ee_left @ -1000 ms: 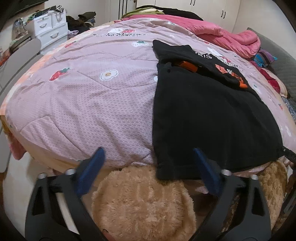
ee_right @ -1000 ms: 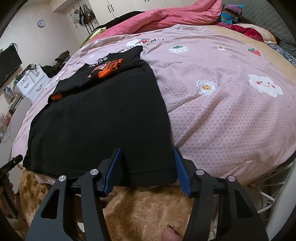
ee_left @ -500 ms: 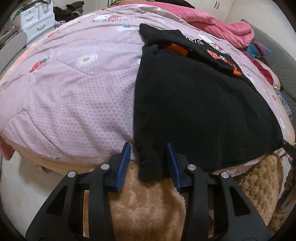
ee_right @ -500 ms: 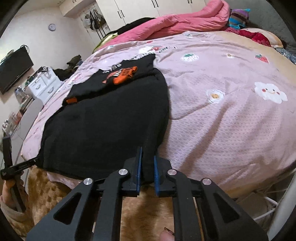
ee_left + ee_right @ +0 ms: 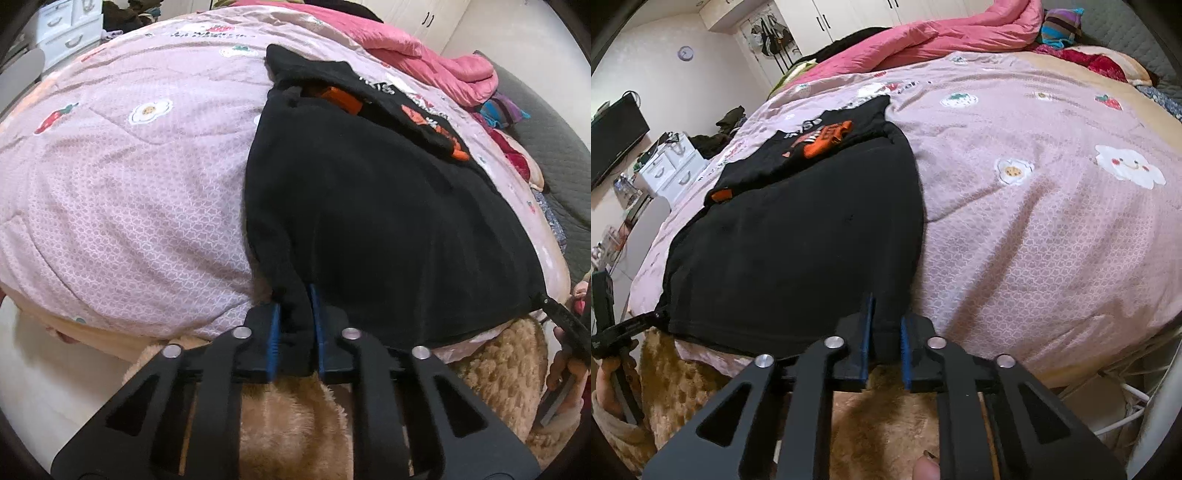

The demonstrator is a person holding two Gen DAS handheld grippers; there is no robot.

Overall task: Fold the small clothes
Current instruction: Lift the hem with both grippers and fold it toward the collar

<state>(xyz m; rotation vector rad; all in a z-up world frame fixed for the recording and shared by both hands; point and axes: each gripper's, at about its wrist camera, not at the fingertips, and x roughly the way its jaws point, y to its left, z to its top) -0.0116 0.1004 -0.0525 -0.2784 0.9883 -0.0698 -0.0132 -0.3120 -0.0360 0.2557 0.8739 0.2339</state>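
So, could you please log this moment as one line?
left tongs: shut on black shirt hem corner | right tongs: shut on opposite hem corner | shirt: flat on pink quilt

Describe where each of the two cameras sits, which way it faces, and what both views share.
Left wrist: on the left gripper, angled down across the bed; its blue pads pinch the near left corner of the black shirt; a hand shows at the right edge.
Right wrist: on the right gripper, facing down over the bed; its pads clamp the shirt's near right corner; a fingertip shows below.
Shared: the black shirt, the pink quilt, and each view catches the other gripper at its edge.
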